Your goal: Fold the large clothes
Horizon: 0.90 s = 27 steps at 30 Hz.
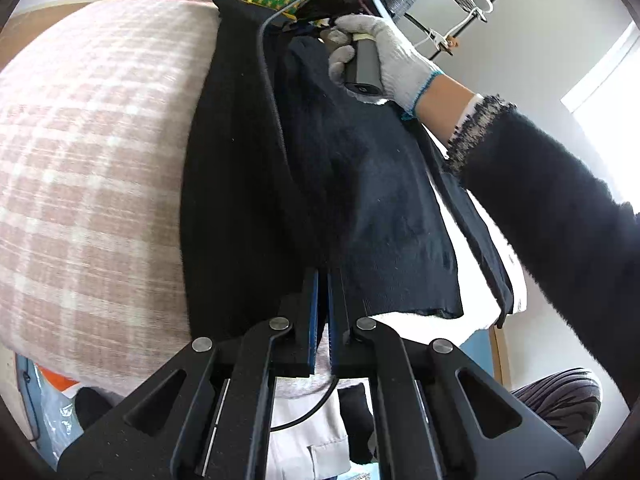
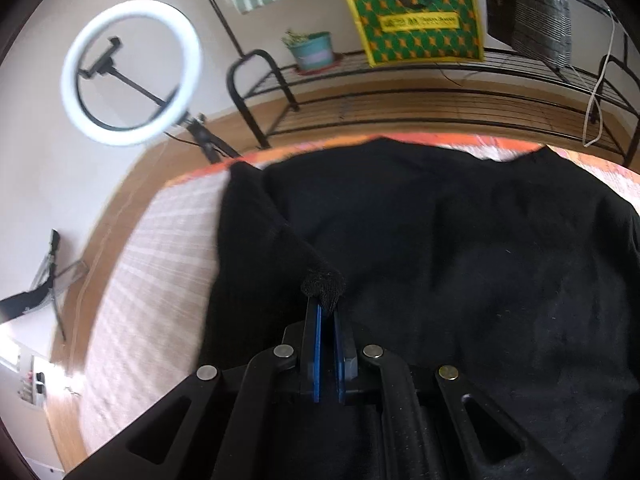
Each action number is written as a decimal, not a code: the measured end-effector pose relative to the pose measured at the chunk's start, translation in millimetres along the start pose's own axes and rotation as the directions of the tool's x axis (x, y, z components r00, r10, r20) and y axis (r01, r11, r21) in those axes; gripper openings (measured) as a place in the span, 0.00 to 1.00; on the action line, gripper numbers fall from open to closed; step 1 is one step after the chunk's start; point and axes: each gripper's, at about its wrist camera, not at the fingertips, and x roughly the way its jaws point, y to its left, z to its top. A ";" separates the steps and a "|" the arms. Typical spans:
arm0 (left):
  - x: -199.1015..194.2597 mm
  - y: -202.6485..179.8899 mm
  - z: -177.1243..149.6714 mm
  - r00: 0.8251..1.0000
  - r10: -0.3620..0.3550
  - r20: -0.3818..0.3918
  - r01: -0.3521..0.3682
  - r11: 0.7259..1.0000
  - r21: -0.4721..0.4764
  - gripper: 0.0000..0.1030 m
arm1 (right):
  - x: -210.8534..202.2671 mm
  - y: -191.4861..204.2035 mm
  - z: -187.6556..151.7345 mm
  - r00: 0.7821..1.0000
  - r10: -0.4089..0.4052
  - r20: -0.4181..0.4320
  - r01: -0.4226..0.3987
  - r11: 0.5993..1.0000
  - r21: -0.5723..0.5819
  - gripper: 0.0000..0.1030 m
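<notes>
A black sweater [image 2: 440, 272] lies spread over a pink checked bed [image 1: 88, 168], filling the centre of both views — the left gripper [image 1: 324, 280] pinches its hem at lower centre, the right gripper [image 2: 326, 312] clamps a sleeve cuff [image 2: 323, 286], while a gloved hand [image 1: 384, 60] grips a handle at upper right

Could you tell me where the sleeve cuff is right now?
In the right wrist view, the cuff is pinched in the right claw at lower centre, over the black sweater spread on the plaid bed.
</notes>
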 end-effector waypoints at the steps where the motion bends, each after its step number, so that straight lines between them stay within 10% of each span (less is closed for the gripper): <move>1: 2.4 -2.2 -0.8 1.000 -0.003 -0.006 0.003 1.000 0.003 0.01 | 2.0 -0.9 0.0 1.000 -0.020 -0.002 0.020 1.000 -0.008 0.02; 6: 9.0 -12.3 -4.4 0.999 -0.040 -0.033 0.040 0.999 0.018 0.01 | -1.9 -9.3 -2.3 0.995 -0.096 0.001 0.096 0.995 -0.013 0.11; 9: 3.4 -20.3 -10.3 0.998 -0.035 -0.046 0.037 0.998 0.056 0.01 | -23.8 -18.6 -2.1 0.994 -0.107 0.035 0.107 0.994 0.000 0.36; 18: -60.6 -15.9 2.2 0.999 -0.035 -0.022 0.037 0.997 0.070 0.02 | -103.5 -18.2 -6.1 0.989 0.073 0.132 -0.062 0.994 -0.089 0.42; 27: -80.4 34.3 38.6 0.995 0.084 0.052 -0.079 0.993 -0.087 0.04 | -39.2 20.6 32.2 0.990 0.105 0.095 -0.087 0.980 -0.177 0.50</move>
